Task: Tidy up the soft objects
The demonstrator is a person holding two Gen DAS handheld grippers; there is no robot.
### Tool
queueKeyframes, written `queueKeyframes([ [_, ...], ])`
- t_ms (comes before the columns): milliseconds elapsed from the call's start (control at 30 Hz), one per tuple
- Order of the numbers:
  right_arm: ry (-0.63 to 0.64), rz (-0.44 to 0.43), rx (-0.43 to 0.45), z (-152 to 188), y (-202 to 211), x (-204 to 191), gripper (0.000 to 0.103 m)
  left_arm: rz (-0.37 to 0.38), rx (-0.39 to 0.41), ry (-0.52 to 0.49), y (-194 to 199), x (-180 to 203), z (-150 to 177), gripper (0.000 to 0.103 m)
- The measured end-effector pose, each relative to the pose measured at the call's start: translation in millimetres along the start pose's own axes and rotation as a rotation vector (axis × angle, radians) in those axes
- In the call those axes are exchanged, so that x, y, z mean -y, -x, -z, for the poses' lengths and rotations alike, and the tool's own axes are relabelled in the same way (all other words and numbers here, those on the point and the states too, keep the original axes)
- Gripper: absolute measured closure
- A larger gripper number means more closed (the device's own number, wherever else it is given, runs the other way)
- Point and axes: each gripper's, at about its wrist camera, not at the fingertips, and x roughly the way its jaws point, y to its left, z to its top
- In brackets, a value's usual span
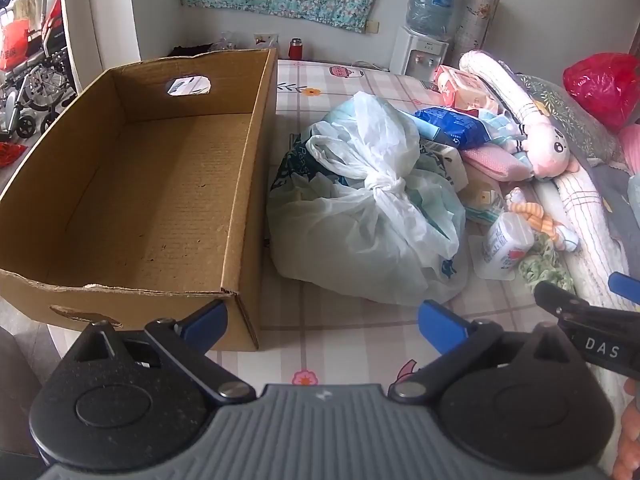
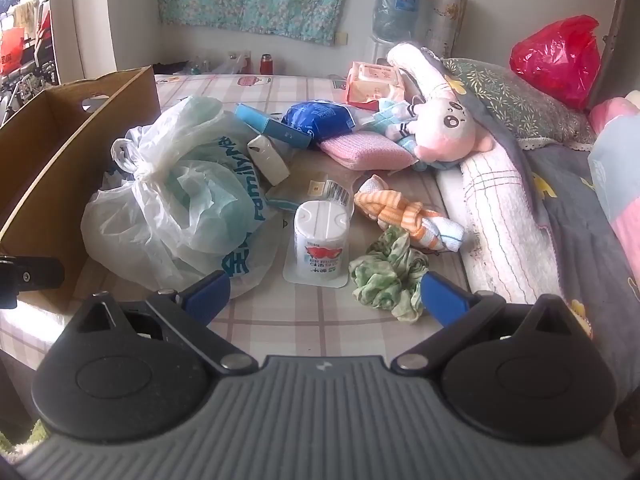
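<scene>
An empty cardboard box stands on the bed at the left; its wall shows in the right wrist view. A tied white plastic bag lies beside it. Right of the bag lie a pink plush doll, a pink cloth, an orange striped sock bundle, a green scrunchie and a white bottle. My left gripper is open and empty, in front of the box corner and the bag. My right gripper is open and empty, just short of the bottle and scrunchie.
A blue packet, a wet-wipe pack, a rolled towel, a floral pillow and a red bag lie at the right. A water dispenser stands behind. The bed sheet is checked.
</scene>
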Motion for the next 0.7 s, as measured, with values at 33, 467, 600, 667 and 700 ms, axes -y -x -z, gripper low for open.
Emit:
queueKeyframes([
  [33, 0.001, -0.002, -0.004, -0.2, -0.9, -1.1, 0.001, 0.001, 0.0, 0.0, -0.3, 0.1, 0.1, 0.001],
  [467, 0.002, -0.006, -0.02, 0.6, -2.9, -1.7, 0.001, 0.0, -0.008, 0.006, -3.6, -1.1, 1.2, 0.001],
  [600, 0.003, -0.007, -0.021, 0.6, -2.9, -2.0, 0.001, 0.0, -0.009, 0.005, -4.1, -1.3, 1.7, 0.001],
  [667, 0.002, -0.006, -0.02, 0.4, -3.1, -2.2, 0.001, 0.0, -0.009, 0.005, -4.1, -1.5, 1.8, 0.001],
  [700, 0.002, -0.007, -0.021, 0.5, -3.1, -2.4, 0.001, 0.0, -0.009, 0.006, -4.0, -1.5, 1.8, 0.001],
])
